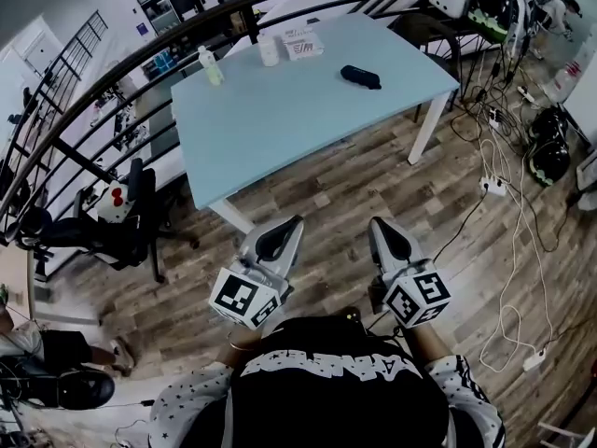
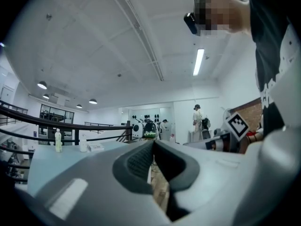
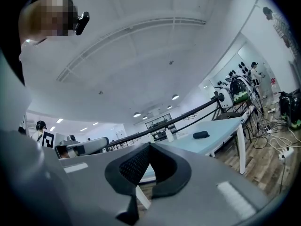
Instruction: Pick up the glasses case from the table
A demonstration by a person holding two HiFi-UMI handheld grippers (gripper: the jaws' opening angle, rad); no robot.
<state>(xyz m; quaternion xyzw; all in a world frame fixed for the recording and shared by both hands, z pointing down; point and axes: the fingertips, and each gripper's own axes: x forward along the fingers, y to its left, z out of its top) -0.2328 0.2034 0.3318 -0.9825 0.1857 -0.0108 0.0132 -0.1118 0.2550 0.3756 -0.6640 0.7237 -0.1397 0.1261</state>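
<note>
Black glasses case [image 1: 360, 77] sits on the pale-blue table [image 1: 270, 129], far-right part.

Head view: left gripper [image 1: 295, 222] & right gripper [image 1: 377, 224] hang near the person, short of the table's near edge, well apart from the case. The case lies almost straight ahead of the right one, long axis approx left-right, so the right hand looks nearer.

Left gripper view: jaws pressed together, nothing btwn them; case not visible.

Right gripper view: jaws together, empty; case ahead, right of the tips.
</note>
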